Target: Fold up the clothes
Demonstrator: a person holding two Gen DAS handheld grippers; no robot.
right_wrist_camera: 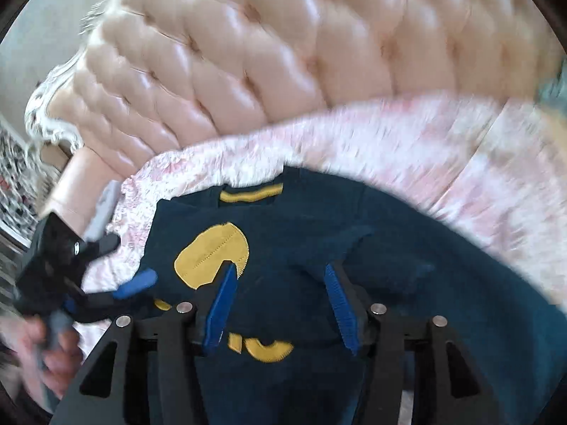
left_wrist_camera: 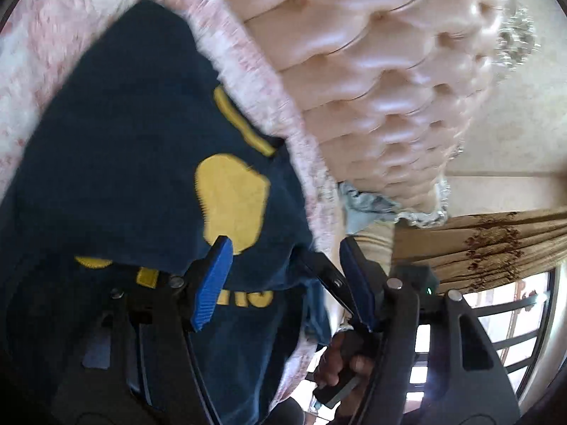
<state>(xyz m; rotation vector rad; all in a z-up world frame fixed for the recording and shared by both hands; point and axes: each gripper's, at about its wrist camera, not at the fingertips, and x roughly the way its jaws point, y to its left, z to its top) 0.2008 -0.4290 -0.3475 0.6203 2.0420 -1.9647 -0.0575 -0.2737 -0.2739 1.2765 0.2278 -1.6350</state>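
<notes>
- The left tool (left_wrist_camera: 283, 244) has its blue fingers (left_wrist_camera: 212, 283) spread wide with nothing between them; the nearer finger hangs over the navy shirt (left_wrist_camera: 117, 148), the other over the bed's edge.
- The right tool (right_wrist_camera: 278, 271) is spread just as wide and grips nothing; its ribbed blue pads (right_wrist_camera: 221, 304) hover above the shirt's chest, whether touching the cloth I cannot tell.
- The shirt lies spread on the bed, dark blue with a yellow patch (right_wrist_camera: 212, 253) on the chest, yellow lettering (right_wrist_camera: 262, 349) nearer the right tool, and a yellow band (right_wrist_camera: 251, 194) at the collar on the far side.
- In the right wrist view the left tool (right_wrist_camera: 136, 283) appears beside the shirt's edge, held by a blurred hand (right_wrist_camera: 49, 347), its blue fingertip just beside the cloth.
- In the left wrist view a hand (left_wrist_camera: 340, 357) holding a dark grip shows beside the shirt, past the bed's edge.
- Under and around the shirt spreads a pink-and-white fluffy bedspread (right_wrist_camera: 425, 134).
- Beyond the shirt's collar rises a tufted, glossy pink headboard (right_wrist_camera: 248, 53) with a carved pale frame (right_wrist_camera: 53, 120).
- Farther off beside the headboard hang a patterned tan curtain (left_wrist_camera: 489, 244) and a barred window (left_wrist_camera: 496, 322); a bit of pale cloth (left_wrist_camera: 365, 205) is bunched at the headboard's foot.
</notes>
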